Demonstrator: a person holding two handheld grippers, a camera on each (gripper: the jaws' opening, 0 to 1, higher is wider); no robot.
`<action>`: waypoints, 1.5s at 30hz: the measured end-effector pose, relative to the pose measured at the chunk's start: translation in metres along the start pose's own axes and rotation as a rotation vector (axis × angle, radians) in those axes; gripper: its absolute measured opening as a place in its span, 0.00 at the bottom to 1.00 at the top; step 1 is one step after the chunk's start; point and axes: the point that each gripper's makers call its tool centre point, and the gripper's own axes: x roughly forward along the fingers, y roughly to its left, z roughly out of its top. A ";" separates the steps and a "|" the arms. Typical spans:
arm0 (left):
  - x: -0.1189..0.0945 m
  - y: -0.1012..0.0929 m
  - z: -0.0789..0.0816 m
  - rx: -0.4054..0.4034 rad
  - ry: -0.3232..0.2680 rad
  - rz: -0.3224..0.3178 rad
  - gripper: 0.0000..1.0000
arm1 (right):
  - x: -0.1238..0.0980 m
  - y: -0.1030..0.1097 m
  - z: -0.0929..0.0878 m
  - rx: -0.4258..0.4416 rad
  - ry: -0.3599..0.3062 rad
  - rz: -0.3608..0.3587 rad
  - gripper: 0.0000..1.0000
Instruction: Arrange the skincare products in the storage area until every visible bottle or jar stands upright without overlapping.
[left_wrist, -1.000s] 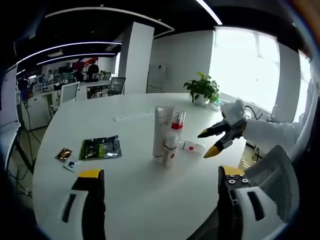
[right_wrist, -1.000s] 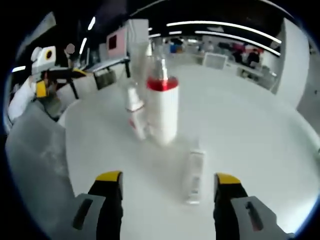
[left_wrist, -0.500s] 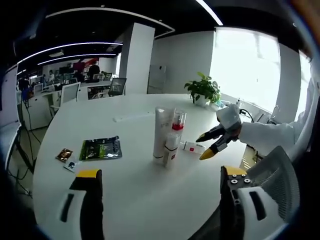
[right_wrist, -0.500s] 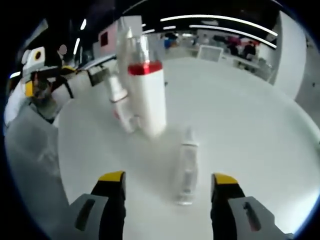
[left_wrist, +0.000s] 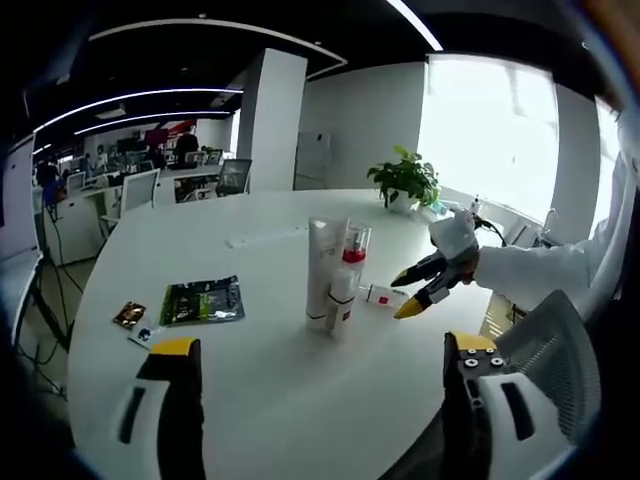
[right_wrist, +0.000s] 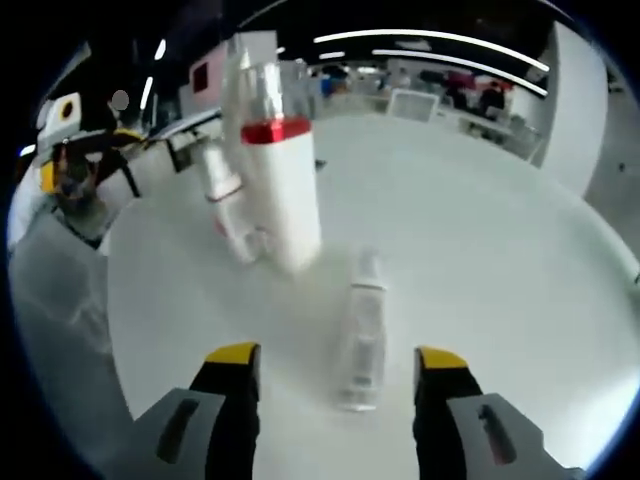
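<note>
the right gripper (right_wrist: 335, 360), grey with yellow-tipped jaws, is spread wide and holds nothing; its jaws straddle a small white bottle with a red label (right_wrist: 362, 330) that lies on its side on the round white tabletop (right_wrist: 480, 250), neck pointing away from the gripper. the jaws seem near the bottle but not touching it. in the left gripper view the same gripper (left_wrist: 422, 283) reaches in from the table's right edge, with the lying bottle (left_wrist: 385, 294) just ahead of its tips.

this small bottle looks light and stiff, probably smooth plastic, so it may roll or slip if squeezed off-centre. the best hold is likely across the middle of its body, pinching firmly enough to tip it up onto its base.

just beyond it, toward the centre of the tabletop, stand three upright products close together: a tall white bottle with a red band and clear cap (right_wrist: 278, 165), a smaller white spray bottle with a red label (right_wrist: 228, 205) beside it, and a tall white tube (left_wrist: 323, 270) behind them. they stand close enough to be knocked over.

the left gripper (left_wrist: 315, 400) hangs back over the near edge, jaws wide apart and empty. a dark green packet (left_wrist: 202, 298) and small sachets (left_wrist: 133, 318) lie toward the left edge; a potted plant (left_wrist: 405, 180) sits at the far edge.
</note>
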 end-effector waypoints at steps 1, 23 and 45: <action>0.000 0.000 0.000 0.001 -0.001 -0.001 0.98 | 0.000 0.000 -0.001 -0.001 0.001 0.000 0.59; -0.002 -0.009 0.000 -0.003 -0.012 -0.017 0.99 | 0.009 -0.002 -0.009 0.011 0.027 0.000 0.56; 0.001 -0.009 -0.006 -0.019 0.009 -0.019 0.99 | 0.013 -0.014 -0.010 -0.012 0.014 -0.045 0.44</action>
